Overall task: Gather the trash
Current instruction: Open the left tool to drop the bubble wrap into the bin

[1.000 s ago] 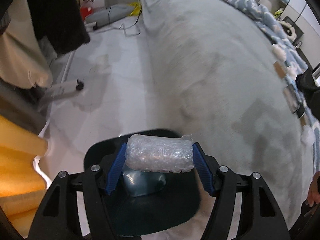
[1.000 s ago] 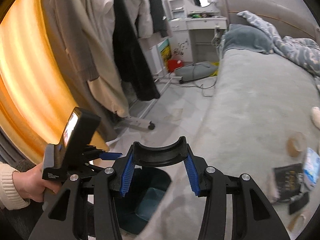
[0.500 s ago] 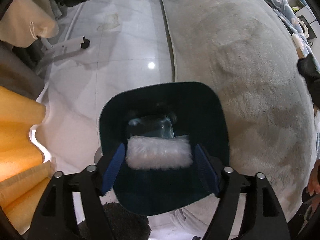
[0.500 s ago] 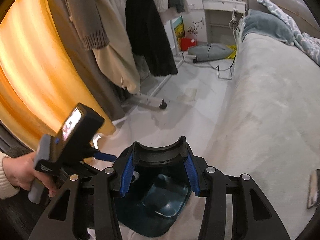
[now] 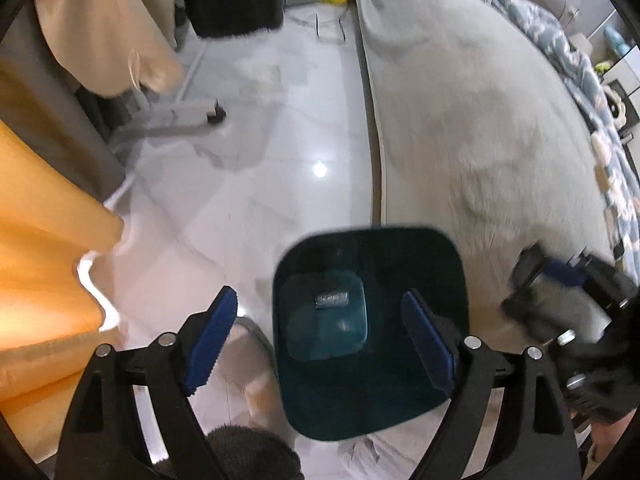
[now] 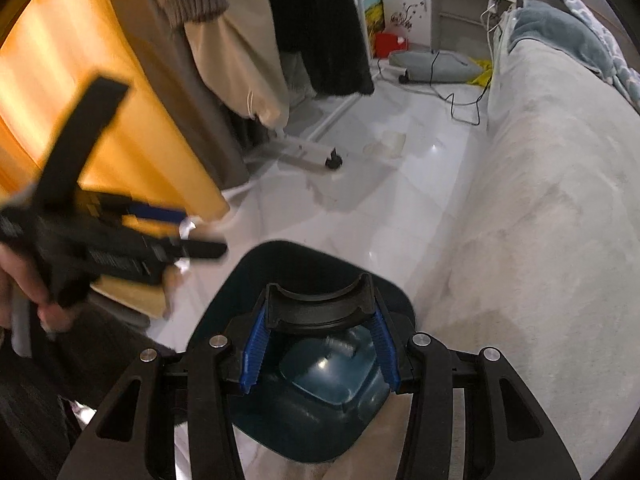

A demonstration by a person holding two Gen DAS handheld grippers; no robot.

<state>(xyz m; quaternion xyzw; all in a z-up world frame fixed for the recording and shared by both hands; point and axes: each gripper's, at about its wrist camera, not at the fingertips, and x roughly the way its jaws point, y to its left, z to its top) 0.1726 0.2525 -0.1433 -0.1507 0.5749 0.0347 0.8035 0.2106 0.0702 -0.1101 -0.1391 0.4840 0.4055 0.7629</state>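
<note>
A dark teal trash bin [image 5: 452,264] stands on the floor beside the bed. A bubble-wrap roll [image 5: 331,300] lies on its bottom; it also shows in the right wrist view [image 6: 340,346]. My left gripper [image 5: 320,340] is open and empty above the bin's left side. My right gripper [image 6: 320,344] is shut on a curved black plastic piece [image 6: 320,310] and holds it over the bin [image 6: 248,272]. The left gripper shows blurred in the right wrist view [image 6: 160,224], and the right gripper in the left wrist view [image 5: 560,280].
A grey bed [image 5: 480,120] runs along the right. White tile floor [image 5: 280,160] lies ahead. An orange curtain [image 5: 40,240] hangs at the left. A clothes rack with coats [image 6: 248,40] and its wheeled base [image 6: 312,152] stand beyond. Cables [image 6: 460,104] lie on the floor.
My left gripper opened and the bubble-wrap roll dropped into the bin. My right gripper moved over the bin with the black piece.
</note>
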